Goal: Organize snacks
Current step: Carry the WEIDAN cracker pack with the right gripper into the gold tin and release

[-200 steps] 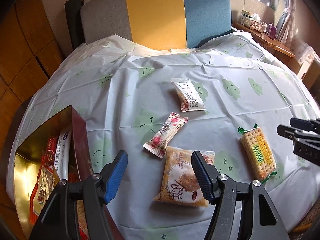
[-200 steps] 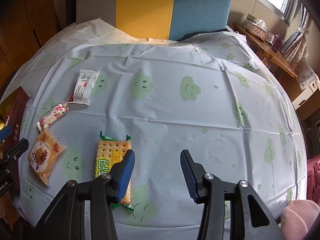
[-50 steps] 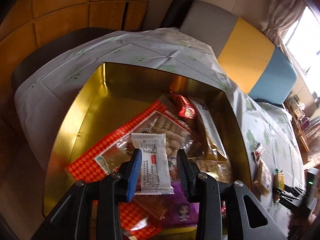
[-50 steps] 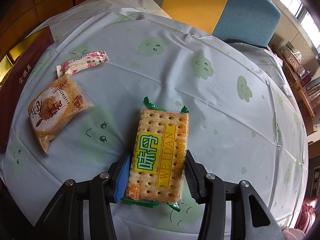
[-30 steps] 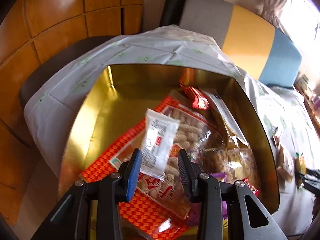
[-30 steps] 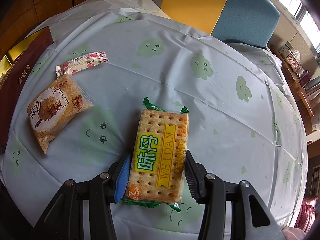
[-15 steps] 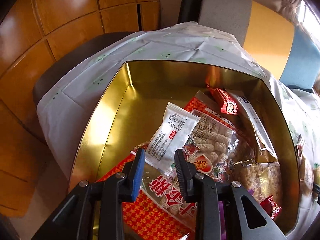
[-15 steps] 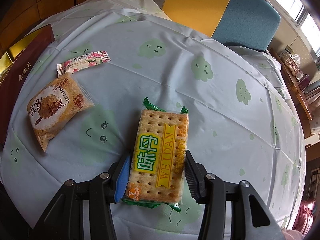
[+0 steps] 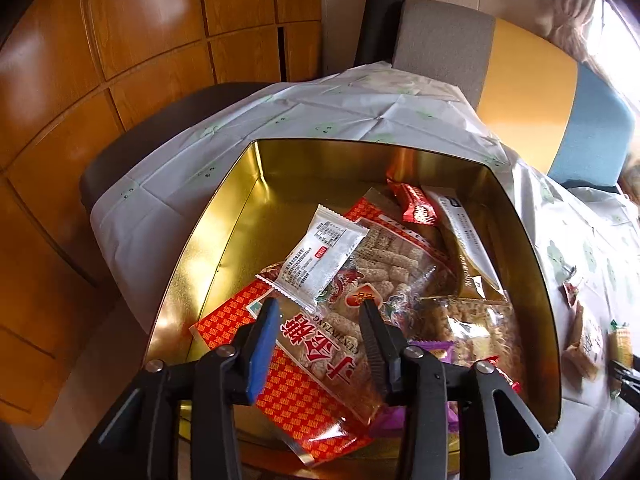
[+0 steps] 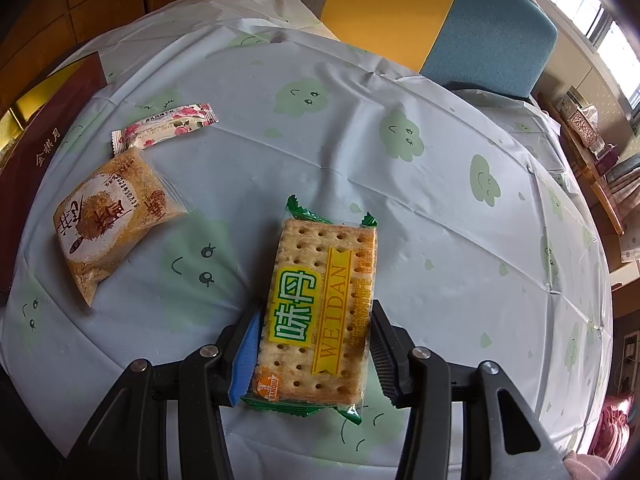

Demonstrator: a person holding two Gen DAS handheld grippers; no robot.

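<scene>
Two grippers worked separately. Nearest, the right gripper (image 10: 316, 344) pinched a cracker packet (image 10: 318, 304) by its long edges just above the worktop (image 10: 440, 200); a loose hold could have let the slick wrapper slide out during the carry. Beyond lay a crumb-cake packet (image 10: 108, 216) and a rose-print bar (image 10: 166, 126), not yet stowed. The left gripper (image 9: 320, 320) hung over the gold tin (image 9: 224, 216), its jaws just spread wider and empty; the white sachet (image 9: 322, 256) lay loose on the piled snack bags, where withdrawing fingers might have snagged them.
</scene>
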